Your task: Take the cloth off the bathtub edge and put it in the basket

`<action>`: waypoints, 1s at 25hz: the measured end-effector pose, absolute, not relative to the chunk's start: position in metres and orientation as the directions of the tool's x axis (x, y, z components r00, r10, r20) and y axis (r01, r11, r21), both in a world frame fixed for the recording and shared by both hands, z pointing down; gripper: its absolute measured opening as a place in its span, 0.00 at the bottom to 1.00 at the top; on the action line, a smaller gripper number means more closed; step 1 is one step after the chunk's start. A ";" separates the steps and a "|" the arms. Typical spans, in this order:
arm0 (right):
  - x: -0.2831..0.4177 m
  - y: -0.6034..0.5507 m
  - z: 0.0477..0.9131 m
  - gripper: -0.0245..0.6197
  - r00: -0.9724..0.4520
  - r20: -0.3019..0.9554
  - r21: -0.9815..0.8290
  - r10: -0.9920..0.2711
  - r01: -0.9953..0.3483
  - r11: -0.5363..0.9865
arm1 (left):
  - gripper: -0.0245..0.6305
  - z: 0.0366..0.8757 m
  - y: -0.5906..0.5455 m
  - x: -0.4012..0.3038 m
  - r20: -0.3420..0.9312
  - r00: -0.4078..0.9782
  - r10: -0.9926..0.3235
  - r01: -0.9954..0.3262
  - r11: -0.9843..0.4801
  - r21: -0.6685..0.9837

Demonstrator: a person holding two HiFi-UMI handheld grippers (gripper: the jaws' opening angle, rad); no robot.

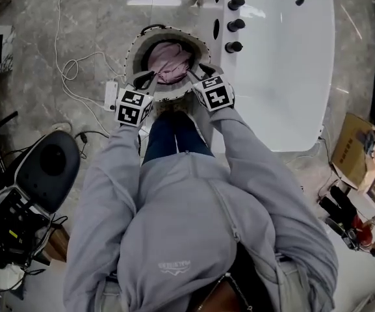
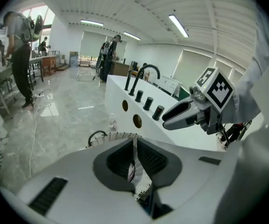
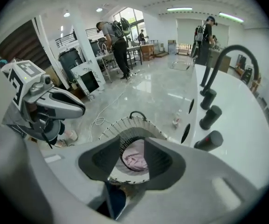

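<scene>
Over the basket I hold both claws side by side, each pointing steeply down towards its open top. My left claw sits above the near left part of the rim and my right claw above the near right part. The pink cloth lies bunched inside the basket, down between the two claws and touching neither.

From the left gripper view, my left claw is closed to a thin slit with nothing pinched in it. The basket rim shows just beyond its tips, and the right claw hangs off to the side.

From the right gripper view, my right claw stands narrowly apart and grips nothing. Through the gap I look straight down on the cloth resting in the basket, while the left claw hovers nearby.

The basket stands on the grey floor just beside the white bathtub. A row of black knobs runs along the tub edge nearest the basket. A white cable trails across the floor on the basket's other side.
</scene>
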State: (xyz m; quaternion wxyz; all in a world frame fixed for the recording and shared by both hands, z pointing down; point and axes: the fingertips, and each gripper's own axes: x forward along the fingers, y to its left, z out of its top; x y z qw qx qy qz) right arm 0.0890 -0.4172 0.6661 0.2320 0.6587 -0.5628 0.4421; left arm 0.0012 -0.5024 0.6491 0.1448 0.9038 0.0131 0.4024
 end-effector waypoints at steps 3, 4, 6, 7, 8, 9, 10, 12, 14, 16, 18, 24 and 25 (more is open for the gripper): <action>0.099 -0.422 0.625 0.20 0.063 0.798 -0.122 -0.600 -0.957 -0.263 | 0.07 0.613 -0.505 0.008 0.669 0.738 0.090 -0.101 -0.965 0.242; 0.101 -0.423 0.610 0.16 0.086 0.780 -0.111 -0.619 -0.956 -0.272 | 0.06 0.600 -0.504 0.009 0.652 0.755 0.078 -0.103 -0.966 0.235; 0.103 -0.423 0.579 0.11 0.126 0.743 -0.099 -0.657 -0.951 -0.294 | 0.06 0.574 -0.502 0.010 0.618 0.784 0.052 -0.106 -0.971 0.216; 0.104 -0.422 0.565 0.09 0.148 0.725 -0.088 -0.673 -0.949 -0.303 | 0.05 0.562 -0.502 0.010 0.601 0.798 0.036 -0.110 -0.973 0.204; 0.106 -0.421 0.551 0.06 0.170 0.706 -0.075 -0.687 -0.948 -0.311 | 0.05 0.549 -0.502 0.010 0.583 0.812 0.019 -0.116 -0.974 0.193; 0.106 -0.419 0.538 0.05 0.190 0.687 -0.062 -0.701 -0.946 -0.317 | 0.05 0.536 -0.502 0.010 0.565 0.825 0.001 -0.125 -0.975 0.184; 0.107 -0.418 0.524 0.05 0.208 0.667 -0.050 -0.716 -0.946 -0.321 | 0.05 0.524 -0.503 0.009 0.547 0.837 -0.017 -0.135 -0.975 0.176; 0.104 -0.417 0.496 0.05 0.236 0.620 -0.030 -0.748 -0.946 -0.324 | 0.05 0.499 -0.503 0.005 0.511 0.858 -0.053 -0.155 -0.975 0.159; 0.099 -0.416 0.466 0.05 0.257 0.568 -0.017 -0.782 -0.946 -0.323 | 0.05 0.474 -0.501 -0.001 0.472 0.877 -0.087 -0.171 -0.975 0.139; 0.094 -0.415 0.435 0.05 0.276 0.509 -0.015 -0.815 -0.944 -0.328 | 0.05 0.449 -0.500 -0.004 0.428 0.896 -0.122 -0.189 -0.975 0.117; 0.092 -0.414 0.406 0.05 0.300 0.447 -0.008 -0.843 -0.941 -0.339 | 0.05 0.424 -0.500 -0.006 0.380 0.911 -0.158 -0.209 -0.973 0.096; 0.077 -0.406 0.336 0.05 0.350 0.289 -0.007 -0.891 -0.930 -0.367 | 0.05 0.352 -0.498 -0.012 0.236 0.940 -0.248 -0.266 -0.963 0.046; 0.075 -0.403 0.326 0.05 0.354 0.267 -0.008 -0.896 -0.929 -0.370 | 0.05 0.341 -0.496 -0.012 0.215 0.942 -0.258 -0.273 -0.961 0.041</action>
